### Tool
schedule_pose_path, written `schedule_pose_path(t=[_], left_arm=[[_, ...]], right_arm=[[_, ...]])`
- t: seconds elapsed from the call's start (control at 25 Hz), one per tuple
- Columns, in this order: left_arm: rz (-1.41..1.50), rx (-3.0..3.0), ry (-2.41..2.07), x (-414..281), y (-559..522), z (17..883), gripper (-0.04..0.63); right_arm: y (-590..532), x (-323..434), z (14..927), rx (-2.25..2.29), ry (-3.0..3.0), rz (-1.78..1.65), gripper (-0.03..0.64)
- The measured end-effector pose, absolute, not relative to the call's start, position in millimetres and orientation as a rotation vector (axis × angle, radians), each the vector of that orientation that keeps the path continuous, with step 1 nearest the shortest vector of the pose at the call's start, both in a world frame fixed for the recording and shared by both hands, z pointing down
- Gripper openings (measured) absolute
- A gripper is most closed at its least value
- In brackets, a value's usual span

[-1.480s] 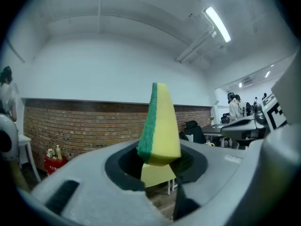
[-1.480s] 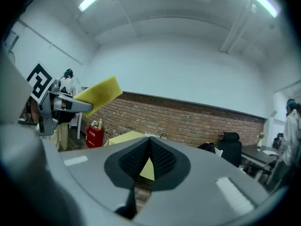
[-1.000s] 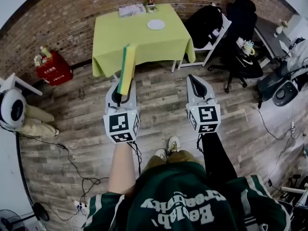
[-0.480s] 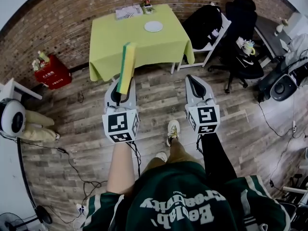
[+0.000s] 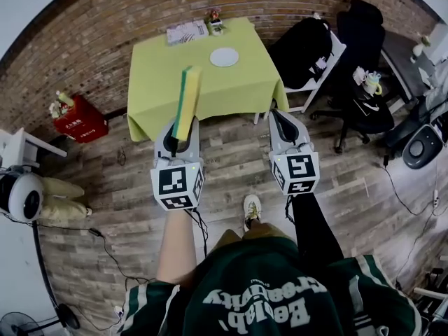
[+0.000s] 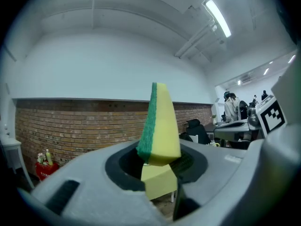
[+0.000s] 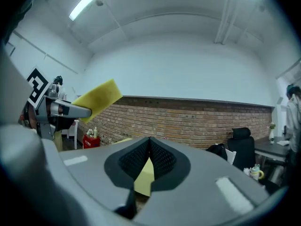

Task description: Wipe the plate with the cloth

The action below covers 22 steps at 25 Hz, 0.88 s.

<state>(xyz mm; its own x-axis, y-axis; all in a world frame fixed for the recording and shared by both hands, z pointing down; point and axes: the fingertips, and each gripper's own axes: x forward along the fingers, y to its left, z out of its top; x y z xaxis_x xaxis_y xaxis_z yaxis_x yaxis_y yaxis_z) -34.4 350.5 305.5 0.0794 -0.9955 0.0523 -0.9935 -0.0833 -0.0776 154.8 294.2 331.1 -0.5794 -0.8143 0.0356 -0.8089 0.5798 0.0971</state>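
Observation:
A small white plate (image 5: 224, 57) lies toward the far side of a table with a lime-green cloth (image 5: 157, 82), ahead of me across a wooden floor. My left gripper (image 5: 178, 137) is shut on a yellow sponge with a green scouring face (image 5: 186, 103), which stands up out of the jaws. In the left gripper view the sponge (image 6: 160, 126) fills the middle between the jaws of that gripper (image 6: 157, 159). My right gripper (image 5: 278, 116) is held level beside it, shut and empty; its ribbed pads (image 7: 157, 157) meet in the right gripper view. Both grippers are well short of the table.
Papers (image 5: 186, 31) and a small flower pot (image 5: 215, 24) sit at the table's far edge. A white chair with a black bag (image 5: 304, 44) stands right of the table, an office chair (image 5: 360, 103) further right. A red crate (image 5: 79, 121) sits left by the brick wall. Cables (image 5: 105, 250) trail on the floor.
The table and plate have come nearer and slid slightly lower in the head view as the person steps forward. Both grippers keep their pose, the sponge still held.

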Motion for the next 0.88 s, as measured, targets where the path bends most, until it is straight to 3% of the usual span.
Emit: schedule_pose_path(t=[0.48, 0.88], left_arm=[[-0.103, -2.272, 2.158, -38, 208, 307, 0.13], [-0.074, -2.31, 2.11, -31, 148, 306, 0.13]], right_arm=[[142, 140, 336, 1.299, -2.775, -0.081, 0.014], [84, 137, 342, 1.279, -2.797, -0.003, 0.014]])
